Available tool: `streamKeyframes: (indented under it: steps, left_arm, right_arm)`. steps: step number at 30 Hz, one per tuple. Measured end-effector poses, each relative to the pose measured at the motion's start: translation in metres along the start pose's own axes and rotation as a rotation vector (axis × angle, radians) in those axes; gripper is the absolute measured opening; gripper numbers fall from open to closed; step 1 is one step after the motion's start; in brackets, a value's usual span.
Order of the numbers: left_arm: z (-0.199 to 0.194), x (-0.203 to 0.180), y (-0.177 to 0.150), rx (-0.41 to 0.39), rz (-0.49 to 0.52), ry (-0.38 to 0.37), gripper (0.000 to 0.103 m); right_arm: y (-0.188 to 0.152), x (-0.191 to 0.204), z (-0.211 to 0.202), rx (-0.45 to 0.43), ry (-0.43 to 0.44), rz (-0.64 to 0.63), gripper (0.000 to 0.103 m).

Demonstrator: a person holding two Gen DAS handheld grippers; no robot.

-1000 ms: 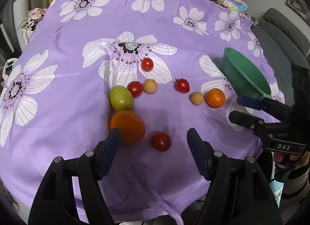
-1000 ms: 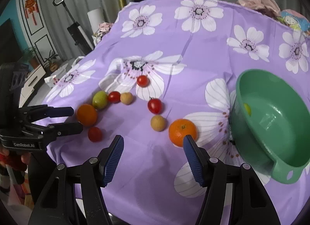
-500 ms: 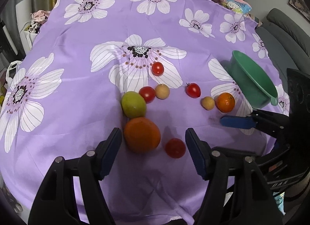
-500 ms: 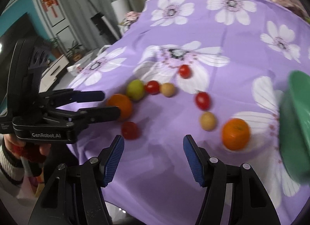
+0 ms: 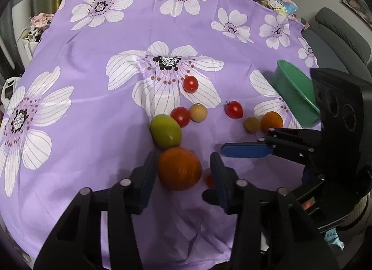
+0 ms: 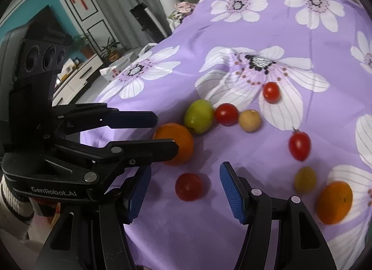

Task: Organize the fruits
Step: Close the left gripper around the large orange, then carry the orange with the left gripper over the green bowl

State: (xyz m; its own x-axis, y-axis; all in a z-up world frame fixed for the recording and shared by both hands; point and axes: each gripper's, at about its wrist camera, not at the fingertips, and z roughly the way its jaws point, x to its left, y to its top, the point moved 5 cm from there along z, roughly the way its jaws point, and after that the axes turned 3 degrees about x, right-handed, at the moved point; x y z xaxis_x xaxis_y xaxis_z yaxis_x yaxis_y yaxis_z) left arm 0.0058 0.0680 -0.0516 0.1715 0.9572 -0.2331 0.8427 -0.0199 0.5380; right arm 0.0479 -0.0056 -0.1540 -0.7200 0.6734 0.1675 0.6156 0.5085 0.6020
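**Left gripper closes in on the big orange**

The left gripper [image 5: 183, 172] points down at the table, and its jaws are closing. The big orange [image 5: 179, 168] sits right between them. The left finger looks to be at the fruit's side, but a small gap shows on the other side, so the orange is not held tight yet. It rests on the purple flower cloth [image 5: 93, 116].

Just past the big orange is a green fruit [image 5: 165, 131], touching it. A bit further on are a red tomato [image 5: 180, 116] and a small tan fruit [image 5: 198, 112].

The right gripper [image 6: 183, 196] is half open and holds nothing. A small red tomato [image 6: 188, 186] lies on the cloth between its jaws, but they do not touch it. Off to its right are a small yellow fruit [image 6: 305, 179] and a smaller orange [image 6: 334, 202].

The green bowl [image 5: 295, 94] stands far off to the right of the left gripper, near the table's edge.

The step in hand looks like picking up fruit. Next, the left gripper likely needs to squeeze gently until the big orange is snug, lift it straight up without bumping the green fruit, and carry it to the green bowl.
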Motion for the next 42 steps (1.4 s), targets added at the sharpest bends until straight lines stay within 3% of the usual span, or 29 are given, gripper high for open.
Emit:
streamKeyframes:
  steps: [9,16,25,42]
  left_arm:
    - [0.008,0.002,0.004,0.059,0.031,-0.007,0.039]
    - [0.012,0.001,0.007,0.093,0.037,-0.005,0.039]
    - [0.014,-0.001,0.005,0.118,0.040,-0.001,0.039]
    - [0.006,-0.043,0.013,0.033,0.091,-0.077,0.040]
  right_arm:
    - [0.007,0.003,0.020,0.041,0.035,-0.013,0.058]
    - [0.012,0.007,0.035,0.095,0.059,-0.024,0.047]
    - [0.009,0.007,0.031,0.078,0.032,-0.028,0.044]
    - [-0.006,-0.006,-0.015,-0.018,-0.075,0.001,0.043]
